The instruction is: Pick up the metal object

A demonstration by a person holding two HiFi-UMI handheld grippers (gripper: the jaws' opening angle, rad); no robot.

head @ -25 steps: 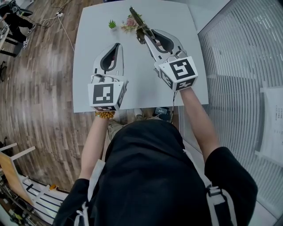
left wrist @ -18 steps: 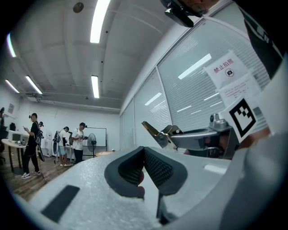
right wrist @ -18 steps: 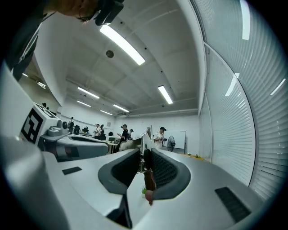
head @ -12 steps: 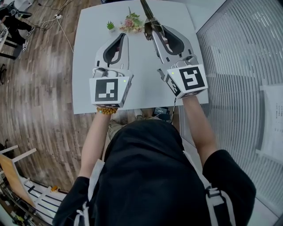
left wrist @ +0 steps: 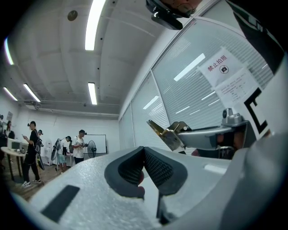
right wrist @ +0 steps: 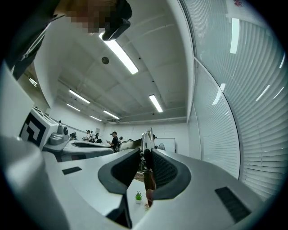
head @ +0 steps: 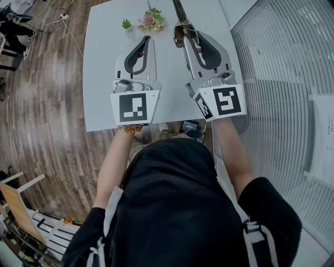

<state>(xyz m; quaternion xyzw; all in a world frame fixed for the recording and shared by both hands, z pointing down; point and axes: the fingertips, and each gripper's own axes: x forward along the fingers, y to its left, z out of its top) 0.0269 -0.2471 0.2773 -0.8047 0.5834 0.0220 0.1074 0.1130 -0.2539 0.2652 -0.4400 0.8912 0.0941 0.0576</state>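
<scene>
The metal object [head: 179, 12], a slim brass-and-steel tool, sticks out past the tips of my right gripper [head: 182, 34], which is shut on it and holds it in the air above the white table [head: 102, 78]. In the right gripper view the metal object [right wrist: 146, 155] stands upright between the two pads. My left gripper [head: 145, 40] hovers beside it on the left, shut with nothing between its jaws. From the left gripper view the metal object [left wrist: 167, 134] shows at the tip of the right gripper, against the blinds.
A small green potted plant [head: 126, 24] and a bunch of flowers [head: 151, 20] stand at the table's far edge. A glass wall with blinds [head: 282, 78] runs along the right; wooden floor [head: 47, 94] lies on the left. Several people stand far off [left wrist: 31, 148].
Both grippers have risen and moved toward the far side of the table. The right one carried the metal object with it, so its tip now reaches the top edge of the head view.
</scene>
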